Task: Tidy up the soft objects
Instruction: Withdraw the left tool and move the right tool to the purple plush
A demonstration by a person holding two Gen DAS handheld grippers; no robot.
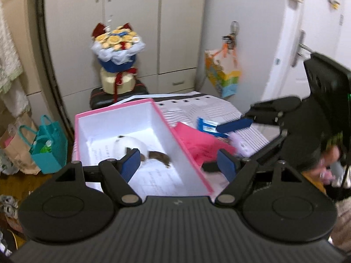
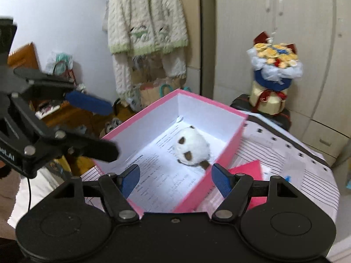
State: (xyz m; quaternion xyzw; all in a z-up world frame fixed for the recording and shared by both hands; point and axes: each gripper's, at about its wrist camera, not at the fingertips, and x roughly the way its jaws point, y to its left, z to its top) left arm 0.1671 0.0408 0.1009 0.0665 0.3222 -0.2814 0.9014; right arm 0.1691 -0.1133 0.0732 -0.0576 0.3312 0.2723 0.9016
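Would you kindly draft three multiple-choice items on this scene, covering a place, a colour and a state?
1. Where is the white plush toy with brown patches?
A. inside the box
B. on the floor
C. in a gripper

2. What colour is the outside of the open rectangular cardboard box?
A. green
B. pink
C. black

3. How are the left gripper and right gripper?
A. both shut
B. one shut
C. both open

Answers: 1 A, it lies on the box's paper-lined bottom; 2 B, rim and walls are pink; 3 C, fingers apart, holding nothing.
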